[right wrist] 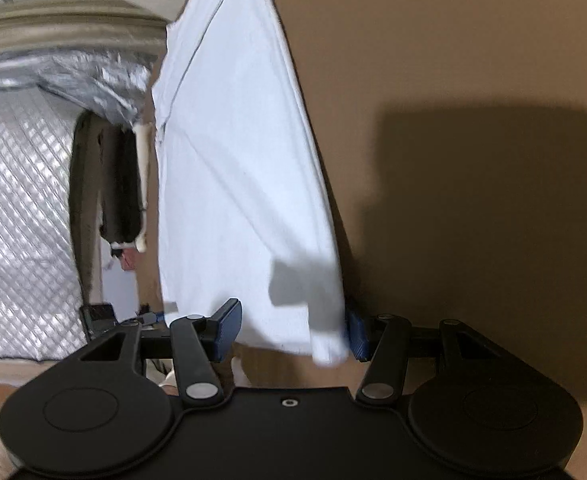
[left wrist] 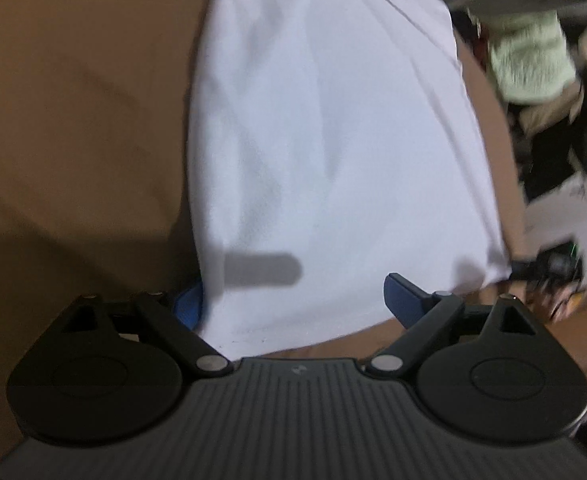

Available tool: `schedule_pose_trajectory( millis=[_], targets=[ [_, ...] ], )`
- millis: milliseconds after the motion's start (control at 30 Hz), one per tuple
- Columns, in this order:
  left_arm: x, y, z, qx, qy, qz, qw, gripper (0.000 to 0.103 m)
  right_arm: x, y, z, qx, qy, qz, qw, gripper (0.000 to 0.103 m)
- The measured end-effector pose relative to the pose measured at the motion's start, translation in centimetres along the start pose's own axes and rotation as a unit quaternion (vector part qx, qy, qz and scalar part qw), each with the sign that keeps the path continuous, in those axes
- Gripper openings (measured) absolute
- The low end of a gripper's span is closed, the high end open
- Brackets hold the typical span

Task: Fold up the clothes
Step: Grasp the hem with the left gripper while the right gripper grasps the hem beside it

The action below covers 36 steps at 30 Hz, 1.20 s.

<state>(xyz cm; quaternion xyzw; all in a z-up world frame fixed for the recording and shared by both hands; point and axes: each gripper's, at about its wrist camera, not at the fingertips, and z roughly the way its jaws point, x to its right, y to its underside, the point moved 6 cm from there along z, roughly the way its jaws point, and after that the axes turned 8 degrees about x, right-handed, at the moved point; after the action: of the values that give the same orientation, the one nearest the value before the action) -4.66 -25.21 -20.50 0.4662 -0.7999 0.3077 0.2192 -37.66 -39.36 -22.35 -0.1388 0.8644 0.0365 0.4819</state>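
**Both tongs spread at the near hem of a white garment**

Left gripper (left wrist: 297, 300): jaws standing wide apart, blue pads either side of the near edge of the white cotton garment (left wrist: 325, 128). Left-hand pad half hidden behind the cloth's side edge, right-hand pad clear above the hem; no pressing on the fabric visible, so open rather than clamped. Cloth spread flat straight ahead of the tips, running away as a long panel, hem curving just in front of the black ribbed gripper body.

Right gripper (right wrist: 293, 330): jaws parted to a middling width, the corner of the same white garment (right wrist: 233, 168) hanging between them. Right-hand blue pad just beside or against the folded corner, left-hand pad apart from the cloth; whether gripped or merely straddled, cannot tell.

Edges and room: brown flat table surface (left wrist: 73, 100) bare and wide to the left of the left tongs; only a narrow brown strip to their right before the table's edge and blurred clutter beyond, a pale green item (left wrist: 529, 56) among it. For the right tongs, broad bare brown surface to the right, crossed by a dark shadow; to the left, the table edge close by, then a silver quilted sheet (right wrist: 17, 208) and a dark hanging piece (right wrist: 113, 184).

Pose: both tools tilted downward toward the table, seen over their black linkages. Heavy motion blur in both views. No hand or sleeve in view.
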Motion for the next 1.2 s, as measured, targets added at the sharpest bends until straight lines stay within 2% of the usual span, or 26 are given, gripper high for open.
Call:
schedule_pose_trajectory(
  millis=[67, 100, 133, 167, 200, 233, 367, 467, 533, 633, 667, 733, 833, 900, 933, 1033, 1200],
  targets=[
    [-0.3, 0.1, 0.0, 0.010, 0.006, -0.009, 0.9999, 0.091, -0.7, 0.0, 0.8, 0.027, -0.001, -0.006, 1.000, 0.056],
    [-0.4, 0.1, 0.0, 0.014, 0.010, -0.014, 0.9998, 0.076, -1.0, 0.0, 0.8, 0.036, -0.001, -0.013, 0.999, 0.051],
    [-0.3, 0.3, -0.1, 0.015, -0.003, 0.003, 0.9999, 0.044, -1.2, 0.0, 0.9, 0.044, -0.001, -0.020, 0.999, 0.040],
    [-0.1, 0.5, -0.2, 0.015, -0.016, 0.022, 0.9995, 0.030, -1.6, 0.0, 1.1, 0.045, 0.002, -0.029, 0.999, 0.034],
    [-0.2, 0.5, -0.2, 0.016, -0.028, 0.036, 0.9989, 0.012, -2.0, 0.1, 1.3, 0.047, 0.004, -0.038, 0.998, 0.019],
    [-0.3, 0.4, -0.4, 0.019, -0.030, 0.036, 0.9987, 0.011, -2.8, 0.1, 1.3, 0.049, 0.007, -0.057, 0.997, 0.013],
    [0.5, -0.7, -1.0, 0.041, -0.024, 0.030, 0.9984, 0.007, -6.0, 0.0, 1.4, 0.055, 0.019, -0.130, 0.990, 0.011],
    [2.6, -2.2, -3.2, 0.080, -0.004, 0.053, 0.9953, 0.007, -9.8, -1.2, -0.9, 0.088, -0.005, -0.179, 0.980, 0.010],
    [4.1, -3.4, -5.1, 0.113, -0.004, 0.073, 0.9909, 0.007, -12.8, -2.1, -2.8, 0.117, -0.026, -0.212, 0.970, 0.010],
    [4.3, -3.5, -6.7, 0.127, -0.010, 0.074, 0.9891, 0.007, -15.4, -2.4, -4.7, 0.141, -0.032, -0.240, 0.960, 0.010],
    [4.3, -3.5, -7.2, 0.132, -0.012, 0.074, 0.9885, 0.007, -15.3, -2.3, -4.6, 0.140, -0.022, -0.238, 0.961, 0.010],
    [2.9, -1.7, -6.1, 0.112, -0.047, 0.071, 0.9901, 0.007, -13.3, -1.5, -4.1, 0.128, 0.020, -0.232, 0.964, 0.010],
    [1.0, 0.4, -3.4, 0.077, -0.082, 0.050, 0.9924, 0.005, -8.3, -0.4, -2.5, 0.103, 0.092, -0.210, 0.968, 0.010],
    [0.1, 1.2, -1.8, 0.061, -0.105, 0.045, 0.9916, 0.005, -5.9, 0.0, -1.8, 0.097, 0.113, -0.187, 0.971, 0.010],
    [0.0, 1.3, -1.6, 0.061, -0.105, 0.046, 0.9915, 0.005, -5.2, 0.1, -1.6, 0.100, 0.118, -0.184, 0.971, 0.010],
    [-0.1, 1.0, -1.6, 0.058, -0.072, 0.006, 0.9957, 0.005, -5.0, 0.3, -1.5, 0.113, 0.117, -0.180, 0.970, 0.010],
    [-0.7, 1.1, -1.5, 0.055, -0.073, 0.000, 0.9958, 0.009, -5.3, 1.2, -1.2, 0.115, 0.127, -0.202, 0.964, 0.010]
  ],
)
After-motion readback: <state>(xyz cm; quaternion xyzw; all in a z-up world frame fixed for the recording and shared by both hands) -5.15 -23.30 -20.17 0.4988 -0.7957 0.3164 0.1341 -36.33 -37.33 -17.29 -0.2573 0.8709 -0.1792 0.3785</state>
